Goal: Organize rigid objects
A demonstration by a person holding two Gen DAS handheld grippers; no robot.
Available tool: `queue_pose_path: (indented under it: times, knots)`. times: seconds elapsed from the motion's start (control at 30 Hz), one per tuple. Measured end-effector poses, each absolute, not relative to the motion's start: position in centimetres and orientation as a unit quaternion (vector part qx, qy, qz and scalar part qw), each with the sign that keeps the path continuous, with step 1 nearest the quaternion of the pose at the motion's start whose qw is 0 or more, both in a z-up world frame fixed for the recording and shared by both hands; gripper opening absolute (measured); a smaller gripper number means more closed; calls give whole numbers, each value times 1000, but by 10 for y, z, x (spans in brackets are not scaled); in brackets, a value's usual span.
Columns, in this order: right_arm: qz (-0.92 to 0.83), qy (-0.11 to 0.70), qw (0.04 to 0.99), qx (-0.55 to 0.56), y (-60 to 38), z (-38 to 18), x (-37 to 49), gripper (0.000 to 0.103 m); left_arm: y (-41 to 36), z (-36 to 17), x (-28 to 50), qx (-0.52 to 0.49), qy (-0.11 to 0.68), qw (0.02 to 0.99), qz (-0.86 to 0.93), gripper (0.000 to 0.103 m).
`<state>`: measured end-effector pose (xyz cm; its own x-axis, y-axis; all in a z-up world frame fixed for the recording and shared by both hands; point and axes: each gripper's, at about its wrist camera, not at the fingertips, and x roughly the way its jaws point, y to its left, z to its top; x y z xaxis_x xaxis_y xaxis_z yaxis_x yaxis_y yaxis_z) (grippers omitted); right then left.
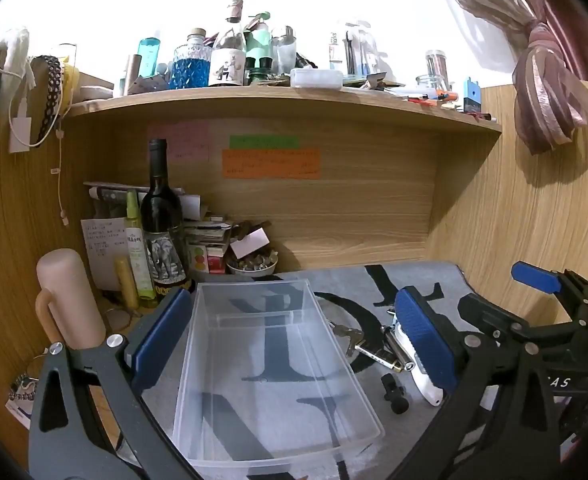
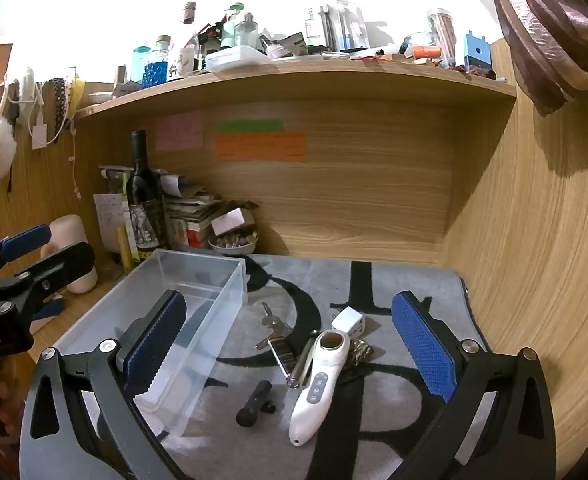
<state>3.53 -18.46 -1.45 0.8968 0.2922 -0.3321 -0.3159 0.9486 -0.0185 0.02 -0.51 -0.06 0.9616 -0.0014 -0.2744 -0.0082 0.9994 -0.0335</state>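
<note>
Nearest to us, our right gripper (image 2: 290, 360) stands wide open and holds nothing; its blue pads (image 2: 424, 344) frame the small items on the mat (image 2: 394, 288) without touching any. Our left gripper (image 1: 294, 344) is just as wide, also holding nothing, with its pads either side of the bin (image 1: 270, 364); from the wrist view we cannot tell whether they touch its walls.

Between the right gripper's fingers lie the things to sort: a black clip (image 2: 253, 403) closest, a white handheld device (image 2: 318, 384) beside it, a metal pen (image 2: 303, 364) leaning against the device, then a flat metal piece (image 2: 283, 354), keys (image 2: 272, 322), a white plug (image 2: 348, 320) and something dark and crinkled (image 2: 359, 354) partly hidden behind the device.

The bin sits on the mat just left of this cluster, and it looks empty. So we judge the task hardly begun: nothing is put away yet, and every loose item remains to be moved in.

Farther back stand a bottle (image 2: 144, 200), a stack of papers (image 2: 192, 204) and a small bowl (image 2: 233, 243) against the wooden back wall, with a crowded shelf (image 2: 294, 76) above.
</note>
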Motion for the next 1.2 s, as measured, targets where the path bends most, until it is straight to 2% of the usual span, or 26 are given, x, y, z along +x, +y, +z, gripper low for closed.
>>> queue_pose_path:
  times: [1.2]
  knots:
    - [156,167,973,-32,-187,-18,39,103,-8,-6,11,-13,149,989,-4,103]
